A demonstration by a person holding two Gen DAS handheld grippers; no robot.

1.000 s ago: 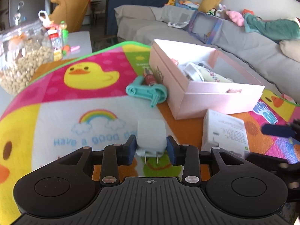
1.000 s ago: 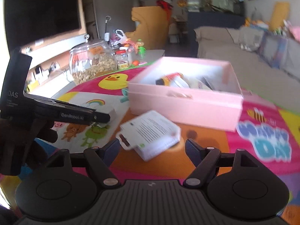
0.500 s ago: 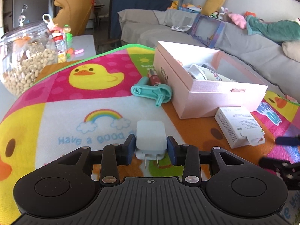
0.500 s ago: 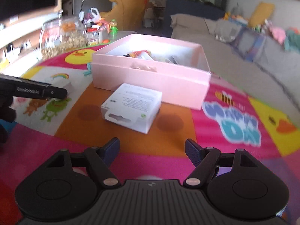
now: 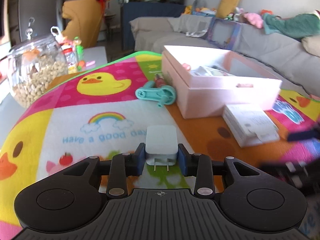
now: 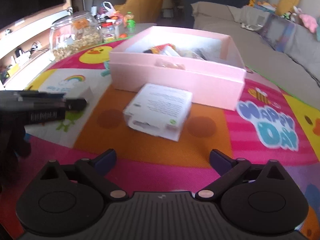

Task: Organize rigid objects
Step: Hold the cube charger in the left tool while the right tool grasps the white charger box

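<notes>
A white plug charger (image 5: 161, 140) lies on the colourful play mat (image 5: 100, 120), prongs toward me. My left gripper (image 5: 161, 156) has its jaws closing on it, and both blue pads touch its sides. In the right wrist view a white carton (image 6: 160, 110) lies just ahead of my right gripper (image 6: 162, 160), whose jaws are opening wide with nothing between them. Behind the carton stands the open pink box (image 6: 180, 76) holding several items. The left gripper (image 6: 78, 103) and charger (image 6: 89, 95) show at the left of that view.
A teal plastic tool (image 5: 158, 95) and a small red tube (image 5: 160, 81) lie against the pink box's left side. A glass jar of nuts (image 5: 38, 74) and small bottles stand at the mat's far left. A grey sofa (image 5: 260, 46) runs behind.
The left pads have closed in against the charger. The right jaws have spread much wider, and the right gripper has swung to face the white carton more squarely.
</notes>
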